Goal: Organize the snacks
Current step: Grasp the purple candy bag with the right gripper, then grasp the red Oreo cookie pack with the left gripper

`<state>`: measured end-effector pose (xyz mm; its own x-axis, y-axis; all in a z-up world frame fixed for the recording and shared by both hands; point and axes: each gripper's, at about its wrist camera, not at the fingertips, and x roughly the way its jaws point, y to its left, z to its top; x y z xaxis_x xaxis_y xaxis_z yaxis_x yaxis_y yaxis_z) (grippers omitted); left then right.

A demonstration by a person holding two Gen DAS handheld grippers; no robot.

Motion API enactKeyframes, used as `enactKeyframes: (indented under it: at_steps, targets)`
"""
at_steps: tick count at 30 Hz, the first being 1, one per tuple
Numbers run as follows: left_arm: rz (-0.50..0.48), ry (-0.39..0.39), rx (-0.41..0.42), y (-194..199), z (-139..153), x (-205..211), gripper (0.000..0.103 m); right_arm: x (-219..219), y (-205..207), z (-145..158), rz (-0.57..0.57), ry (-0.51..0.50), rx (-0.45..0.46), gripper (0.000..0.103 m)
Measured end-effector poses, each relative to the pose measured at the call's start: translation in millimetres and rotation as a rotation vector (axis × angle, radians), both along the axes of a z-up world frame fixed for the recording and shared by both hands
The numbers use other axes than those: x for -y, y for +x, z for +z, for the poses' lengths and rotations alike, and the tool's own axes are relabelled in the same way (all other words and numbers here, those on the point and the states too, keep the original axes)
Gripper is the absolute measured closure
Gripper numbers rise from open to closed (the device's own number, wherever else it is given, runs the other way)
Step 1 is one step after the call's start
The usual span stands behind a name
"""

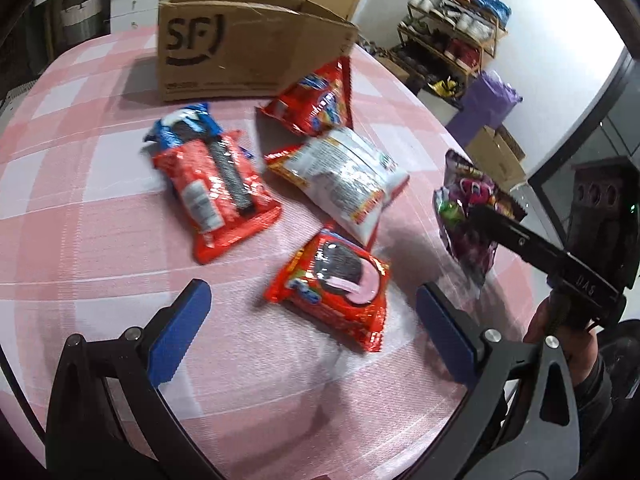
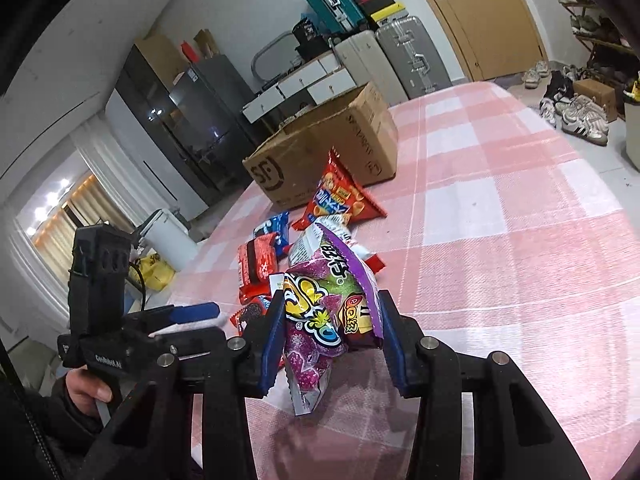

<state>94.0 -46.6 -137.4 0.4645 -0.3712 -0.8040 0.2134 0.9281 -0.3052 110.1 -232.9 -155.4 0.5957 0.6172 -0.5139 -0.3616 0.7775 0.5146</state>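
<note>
Nearest the left wrist lens, the left gripper is hovering with its blue pads standing wide apart, nothing between them touching either pad; a red cookie pack is lying on the cloth just ahead, in the gap between the fingers. Beyond it a white bag is lying face down, partly overlapping a red bag that is leaning against the box. To the left, a second red pack is resting on top of a blue pack.

In the right wrist view, the right gripper is clamping a purple candy bag: both pads are pressing on its sides at a narrow opening, and the bag is hanging clear above the cloth, its lower corner dangling. From the left view the same bag is showing at the right edge of the table, held in the black finger of the right gripper. The box is standing open at the far edge, well apart from the held bag. The left gripper and the hand holding it are showing at lower left.
</note>
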Motion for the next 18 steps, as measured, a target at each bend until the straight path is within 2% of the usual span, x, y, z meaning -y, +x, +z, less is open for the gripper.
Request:
enactKeyframes:
  at_steps: [10, 18]
  targets:
    - [-0.051, 0.033, -0.049, 11.4, -15.4, 34.1, 0.001, 17.9, -9.4, 3.4, -0.033, -0.007, 0.022, 0.059]
    - [-0.065, 0.120, -0.030, 18.3, -20.4, 58.7, 0.002, 25.4, -13.0, 3.4, -0.039, -0.012, 0.038, 0.059]
